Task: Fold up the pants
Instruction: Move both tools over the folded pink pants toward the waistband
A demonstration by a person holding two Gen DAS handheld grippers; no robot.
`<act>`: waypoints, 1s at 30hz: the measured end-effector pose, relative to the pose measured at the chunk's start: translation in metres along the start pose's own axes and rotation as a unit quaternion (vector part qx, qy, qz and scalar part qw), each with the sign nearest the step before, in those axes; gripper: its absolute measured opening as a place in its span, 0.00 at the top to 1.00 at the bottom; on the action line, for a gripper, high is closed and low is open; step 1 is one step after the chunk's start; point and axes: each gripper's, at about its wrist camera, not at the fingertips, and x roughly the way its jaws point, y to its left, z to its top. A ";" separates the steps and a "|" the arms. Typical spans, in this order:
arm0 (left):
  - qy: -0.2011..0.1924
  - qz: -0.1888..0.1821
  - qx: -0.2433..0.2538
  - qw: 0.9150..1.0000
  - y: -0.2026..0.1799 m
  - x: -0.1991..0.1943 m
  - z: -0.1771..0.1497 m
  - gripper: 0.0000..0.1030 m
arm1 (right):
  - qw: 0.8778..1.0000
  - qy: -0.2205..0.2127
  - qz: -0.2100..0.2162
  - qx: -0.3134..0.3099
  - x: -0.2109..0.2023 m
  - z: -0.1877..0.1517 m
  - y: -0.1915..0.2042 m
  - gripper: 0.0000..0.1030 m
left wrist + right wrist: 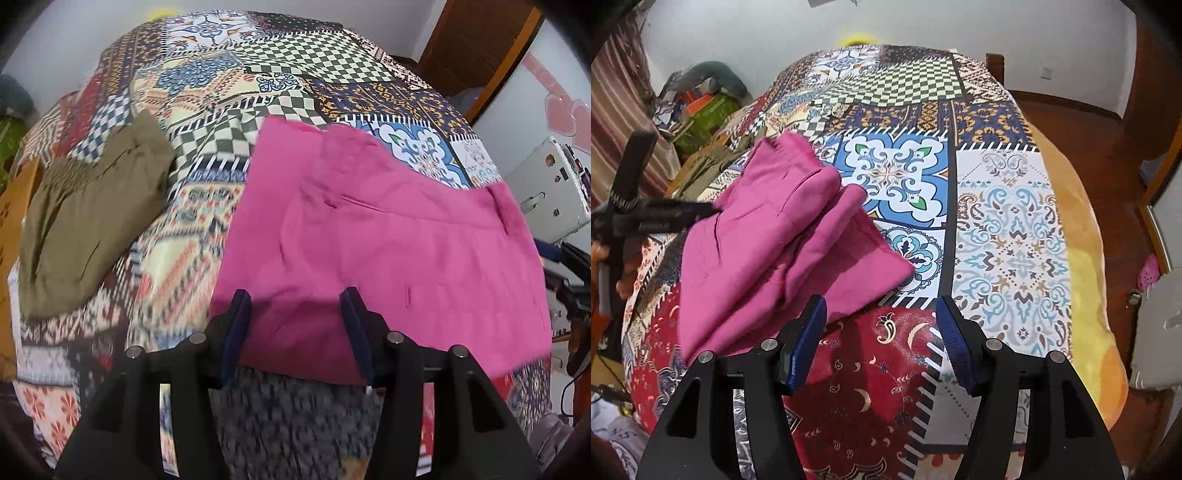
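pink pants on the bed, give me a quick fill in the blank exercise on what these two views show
1. The pants lying folded on the patchwork bedspread are ____ in colour.
2. In the left wrist view, the second garment beside them is ____ in colour.
3. The left hand-held gripper has its jaws ____, nothing clamped.
4. Between the fingers of the right hand-held gripper lies only the ____.

Missing words: pink; olive; open; bedspread

I see pink pants (388, 236): matt woven cloth, creased. Olive pants (85, 221), far left: matt cloth w/ gathered waistband. Patchwork bedspread (1012, 236): smooth printed fabric. Right gripper (882, 332): matt black plastic, blue ribbed pads, shiny metal pins.
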 end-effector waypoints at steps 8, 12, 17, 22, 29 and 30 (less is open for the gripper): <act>-0.012 -0.009 -0.016 1.000 -0.004 -0.034 -0.047 0.50 | 0.999 -0.028 0.010 -0.020 -0.019 0.003 0.019 0.44; -0.016 -0.014 -0.038 0.999 -0.003 -0.049 -0.066 0.50 | 0.998 -0.046 0.021 -0.037 -0.028 0.006 0.034 0.44; -0.032 0.027 -0.031 0.999 0.002 -0.069 -0.086 0.51 | 0.996 -0.056 0.045 -0.060 -0.028 0.011 0.057 0.44; -0.023 0.029 -0.050 0.998 0.021 -0.066 -0.100 0.51 | 0.995 -0.039 0.054 -0.079 -0.006 0.009 0.072 0.44; -0.019 0.039 -0.073 0.996 0.042 -0.058 -0.105 0.51 | 0.996 -0.009 0.053 -0.065 0.015 -0.002 0.057 0.44; -0.020 0.046 -0.073 0.996 0.043 -0.059 -0.105 0.51 | 0.997 -0.007 0.053 -0.062 0.014 -0.003 0.053 0.44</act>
